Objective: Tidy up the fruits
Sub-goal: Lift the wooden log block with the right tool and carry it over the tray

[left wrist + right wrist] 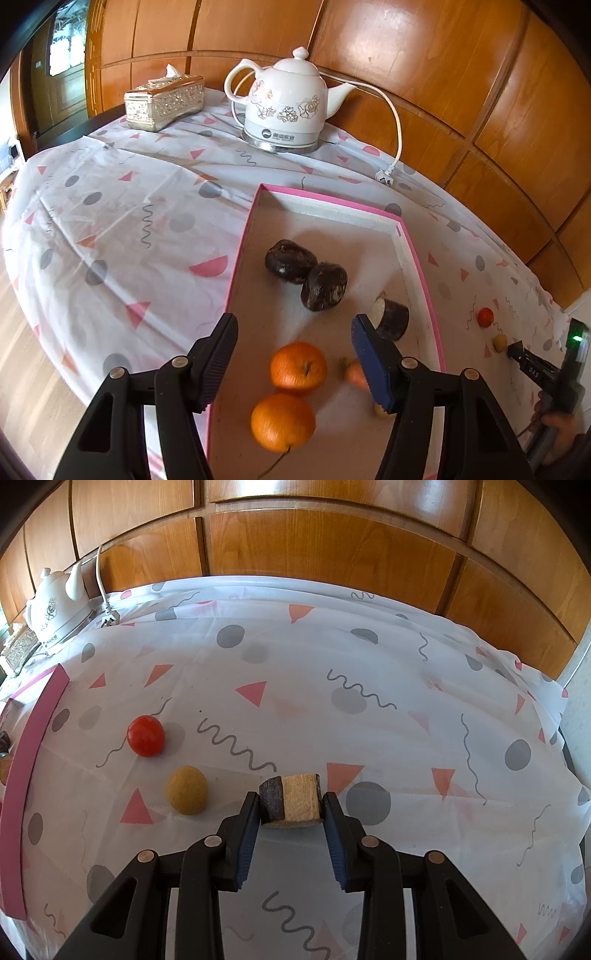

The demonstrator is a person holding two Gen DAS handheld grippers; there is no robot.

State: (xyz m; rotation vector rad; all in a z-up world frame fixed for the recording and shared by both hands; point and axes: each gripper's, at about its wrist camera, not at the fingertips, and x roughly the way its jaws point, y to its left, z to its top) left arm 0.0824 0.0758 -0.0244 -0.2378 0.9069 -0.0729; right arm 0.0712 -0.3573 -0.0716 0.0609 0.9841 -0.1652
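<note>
Wood-panelled wall behind a table (332, 657) under a patterned cloth; white kettle (284, 107) and tissue box (164, 101) sat at the far edge, out of the working area. Pink-rimmed tray (242, 258) lay mid-table as the collecting spot, likely why fruit was grouped inside: two oranges (298, 365) near its near end, two dark round fruits (290, 260) touching each other at centre, a cut dark piece (393, 319) by the tray's right wall, plus a small orange-ish item partly hidden behind a finger. Left gripper (295, 354) hovered above the oranges, fingers wide apart, holding nothing, probably just released or waiting. Right gripper (290, 805) was low over the cloth outside the tray's right edge, fingers clamped on a cut fruit chunk (290, 799), pads on both its sides. Red tomato (146, 736) and yellow-brown ball fruit (186, 789) lay on the cloth between that chunk and the tray, not yet sorted. Judged: chunk goes to the tray next; two loose fruits left after.
</note>
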